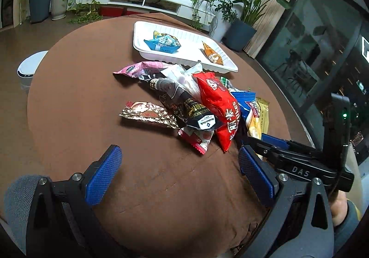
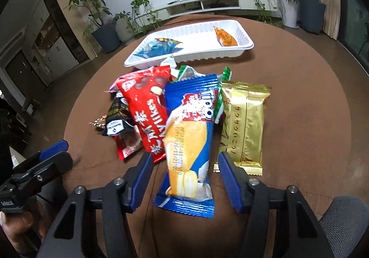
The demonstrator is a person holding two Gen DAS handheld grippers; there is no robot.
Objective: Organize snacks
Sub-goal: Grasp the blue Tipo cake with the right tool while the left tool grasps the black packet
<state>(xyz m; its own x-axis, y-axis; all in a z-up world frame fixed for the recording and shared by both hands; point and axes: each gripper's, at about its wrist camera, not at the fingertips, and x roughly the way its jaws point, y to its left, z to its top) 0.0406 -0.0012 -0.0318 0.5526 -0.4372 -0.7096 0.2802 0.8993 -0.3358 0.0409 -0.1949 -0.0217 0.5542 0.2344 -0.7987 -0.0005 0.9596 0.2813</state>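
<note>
Left wrist view: the left claw [image 1: 180, 173] is held wide open and empty over the brown round desk [image 1: 76, 96], the snack pile just ahead, the white plastic tray [image 1: 140, 47] beyond.

Right wrist view: the right claw [image 2: 185, 180], open, is seen straddling the blue "Tipo" wafer packet [image 2: 190, 135], unclosed. Closing is judged next. "Mylikes" is read on the red pouch [image 2: 147, 110] to the left.

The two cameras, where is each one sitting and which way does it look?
Left wrist: sits on the left gripper, facing the snack pile and white tray; open fingers show.
Right wrist: sits on the right gripper, facing the blue snack packet between its open fingers.
Shared: tray, red packet, each other's gripper.
</note>
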